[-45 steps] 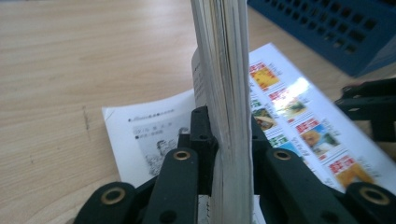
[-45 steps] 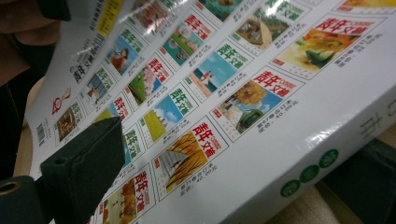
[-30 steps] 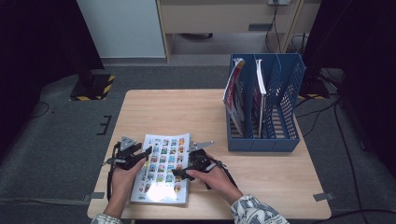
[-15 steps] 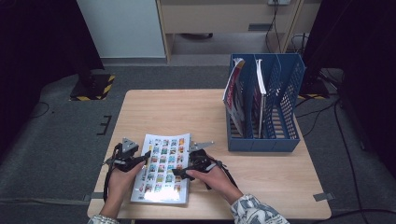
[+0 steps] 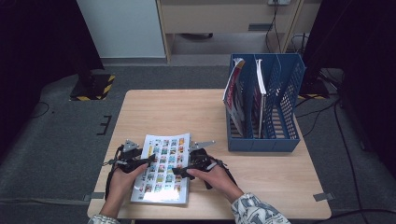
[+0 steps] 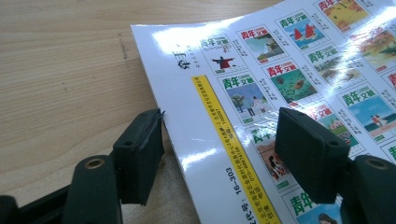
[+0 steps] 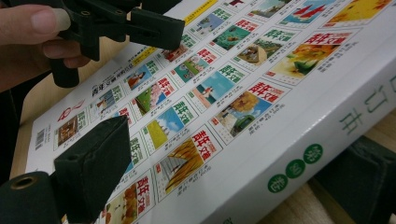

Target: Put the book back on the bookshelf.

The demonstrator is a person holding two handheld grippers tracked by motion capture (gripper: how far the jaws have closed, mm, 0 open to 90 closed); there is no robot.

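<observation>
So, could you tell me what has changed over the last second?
The left gripper has just been opening its jaws over the magazine's left edge, its pads off the cover. The right gripper stays astride the spine, and the magazine and blue file rack have not moved.

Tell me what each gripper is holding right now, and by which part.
The right gripper clamps the magazine by its spine edge, one jaw above and one below. The left gripper holds nothing: its jaws have just been opening and straddle the opposite edge, pads clear.

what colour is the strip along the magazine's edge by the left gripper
Yellow, with small black print, on the magazine; clearest in the left gripper view.
</observation>
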